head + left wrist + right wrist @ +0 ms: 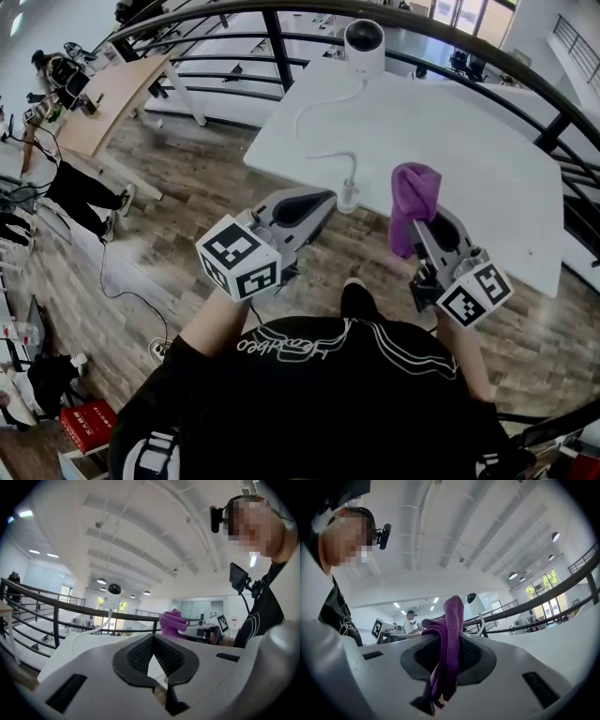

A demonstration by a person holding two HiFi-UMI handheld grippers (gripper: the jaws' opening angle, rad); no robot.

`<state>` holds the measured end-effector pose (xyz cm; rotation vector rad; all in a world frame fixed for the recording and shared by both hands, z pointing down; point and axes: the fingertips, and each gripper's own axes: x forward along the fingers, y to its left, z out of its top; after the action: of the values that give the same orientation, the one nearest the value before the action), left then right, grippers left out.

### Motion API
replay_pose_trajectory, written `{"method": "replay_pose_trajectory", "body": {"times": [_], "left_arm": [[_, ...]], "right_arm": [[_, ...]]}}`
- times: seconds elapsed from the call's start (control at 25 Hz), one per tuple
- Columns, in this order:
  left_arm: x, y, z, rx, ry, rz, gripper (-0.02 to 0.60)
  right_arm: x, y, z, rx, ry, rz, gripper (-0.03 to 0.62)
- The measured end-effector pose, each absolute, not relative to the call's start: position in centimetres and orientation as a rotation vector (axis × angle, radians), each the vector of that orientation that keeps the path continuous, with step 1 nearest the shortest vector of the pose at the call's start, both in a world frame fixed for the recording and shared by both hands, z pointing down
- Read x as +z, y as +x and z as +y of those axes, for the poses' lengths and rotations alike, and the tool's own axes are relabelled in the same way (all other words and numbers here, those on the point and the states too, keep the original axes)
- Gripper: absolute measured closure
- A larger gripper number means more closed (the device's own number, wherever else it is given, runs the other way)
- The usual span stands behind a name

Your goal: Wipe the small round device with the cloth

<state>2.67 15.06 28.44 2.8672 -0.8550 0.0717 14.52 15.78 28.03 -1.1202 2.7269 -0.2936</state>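
One cloth, one device, two grippers.
The right gripper (450, 641) clamps the purple cloth (413, 199); the left gripper (152, 638) has its jaws together, empty. The white device (364, 45) stands at the table's (469, 141) far edge, trailing one cable (319, 103). The shirt (309, 403) lettering is unreadable.

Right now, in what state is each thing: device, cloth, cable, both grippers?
Device: upright at the far side of the table, untouched.
Cable: attached to device, lying in loose curves.
Cloth: bunched, clamped.
Right gripper: shut on cloth.
Left gripper: shut, empty.
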Motion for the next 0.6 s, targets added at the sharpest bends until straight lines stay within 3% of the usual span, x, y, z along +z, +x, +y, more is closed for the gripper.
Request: {"method": "replay_pose_trajectory", "body": {"times": [0.6], "left_arm": [[29.8, 5.0, -6.8, 0.505, 2.98, -0.972, 0.572]], "right_arm": [[28.7, 18.6, -4.5, -0.374, -1.018, 2.781, 0.528]]}}
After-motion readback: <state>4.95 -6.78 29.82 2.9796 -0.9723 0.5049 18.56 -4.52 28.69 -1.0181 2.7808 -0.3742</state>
